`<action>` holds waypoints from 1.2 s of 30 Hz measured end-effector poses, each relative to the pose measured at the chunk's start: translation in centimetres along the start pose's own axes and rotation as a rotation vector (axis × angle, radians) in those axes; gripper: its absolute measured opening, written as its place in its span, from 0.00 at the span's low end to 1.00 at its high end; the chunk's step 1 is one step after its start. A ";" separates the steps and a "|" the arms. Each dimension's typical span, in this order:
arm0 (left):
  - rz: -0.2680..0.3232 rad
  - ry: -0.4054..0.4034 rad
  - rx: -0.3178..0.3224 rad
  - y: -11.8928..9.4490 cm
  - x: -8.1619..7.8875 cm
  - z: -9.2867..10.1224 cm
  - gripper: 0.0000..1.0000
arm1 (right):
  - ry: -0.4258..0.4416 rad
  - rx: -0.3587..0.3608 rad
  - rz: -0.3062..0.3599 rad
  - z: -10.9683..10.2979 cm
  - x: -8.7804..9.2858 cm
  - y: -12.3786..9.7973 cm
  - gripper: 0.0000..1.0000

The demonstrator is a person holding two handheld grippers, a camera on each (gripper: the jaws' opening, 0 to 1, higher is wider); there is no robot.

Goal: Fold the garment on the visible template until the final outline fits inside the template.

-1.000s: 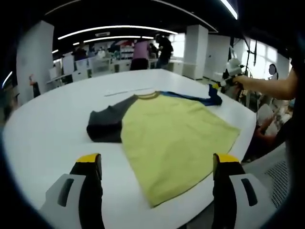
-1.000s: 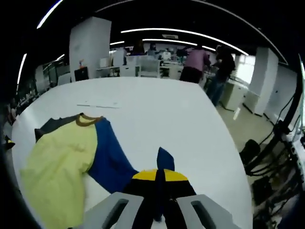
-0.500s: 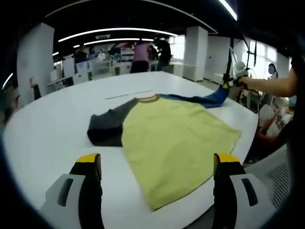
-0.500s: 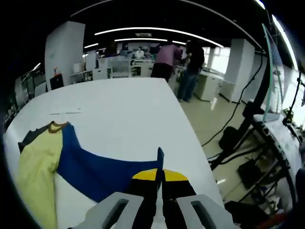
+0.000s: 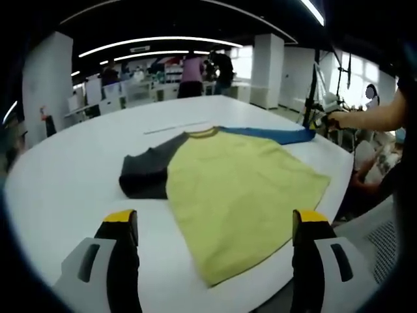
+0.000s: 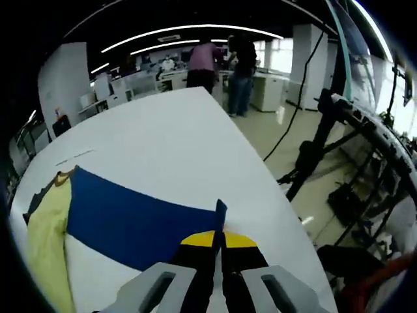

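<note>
A T-shirt with a yellow body [image 5: 241, 189], a dark grey sleeve [image 5: 146, 171] and a blue sleeve [image 5: 273, 135] lies on the round white table [image 5: 71, 169]. My right gripper [image 6: 218, 238] is shut on the cuff of the blue sleeve [image 6: 130, 215], which is stretched out flat toward the table's edge. The same gripper [image 5: 318, 122] appears at the far right of the left gripper view, held by a person's arm. My left gripper [image 5: 215, 222] hangs open above the shirt's near hem, holding nothing. A thin pale strip [image 5: 176, 126] lies on the table beyond the collar.
The table edge [image 6: 273, 176] drops off close to my right gripper, with stands and cables [image 6: 326, 143] on the floor beyond. People [image 5: 202, 68] stand at desks in the background. A seated person [image 5: 381, 163] is at the right of the table.
My right gripper has pulled the blue sleeve outward and lowered it, so the sleeve went from bunched to spread flat. The left gripper has stayed put.
</note>
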State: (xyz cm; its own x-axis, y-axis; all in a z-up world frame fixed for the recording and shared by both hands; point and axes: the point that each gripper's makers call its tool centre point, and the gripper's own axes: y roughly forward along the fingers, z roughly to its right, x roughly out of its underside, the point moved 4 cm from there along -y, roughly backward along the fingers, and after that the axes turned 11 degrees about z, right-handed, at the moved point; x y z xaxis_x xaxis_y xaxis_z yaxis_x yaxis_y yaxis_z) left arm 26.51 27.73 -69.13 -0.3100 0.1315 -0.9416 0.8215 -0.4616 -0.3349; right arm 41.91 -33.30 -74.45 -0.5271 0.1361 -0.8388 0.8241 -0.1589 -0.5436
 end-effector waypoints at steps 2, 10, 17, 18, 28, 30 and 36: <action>0.001 0.000 0.000 0.0 0.0 0.0 0.96 | 0.010 0.000 0.001 0.0 0.0 0.0 0.00; 0.006 0.005 0.007 0.0 -0.2 0.1 0.98 | 0.049 -0.019 0.013 -0.8 -0.2 -0.4 0.00; 0.010 0.004 0.011 0.0 -0.4 0.1 0.98 | 0.066 -0.063 0.048 -2.2 -1.3 -0.5 0.00; 0.010 0.003 0.012 0.0 -0.4 0.1 0.98 | 0.067 -0.070 0.053 -2.4 -1.5 -0.6 0.00; 0.014 0.003 0.024 0.1 -0.6 0.3 0.99 | 0.093 -0.141 0.102 -5.3 -3.8 -1.3 0.00; 0.012 0.005 0.027 0.1 -0.5 0.3 0.99 | 0.104 -0.158 0.114 -5.8 -4.3 -1.3 0.00; 0.018 0.003 0.029 0.0 -0.6 0.4 0.99 | 0.099 -0.193 0.123 -7.9 -5.2 -1.5 0.00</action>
State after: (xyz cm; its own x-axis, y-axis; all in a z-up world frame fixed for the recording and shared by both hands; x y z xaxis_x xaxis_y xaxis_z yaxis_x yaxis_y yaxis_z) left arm 26.54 27.34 -68.54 -0.2937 0.1261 -0.9475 0.8124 -0.4894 -0.3169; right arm 45.08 -26.08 -69.02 -0.4052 0.2235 -0.8865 0.9103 0.0085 -0.4140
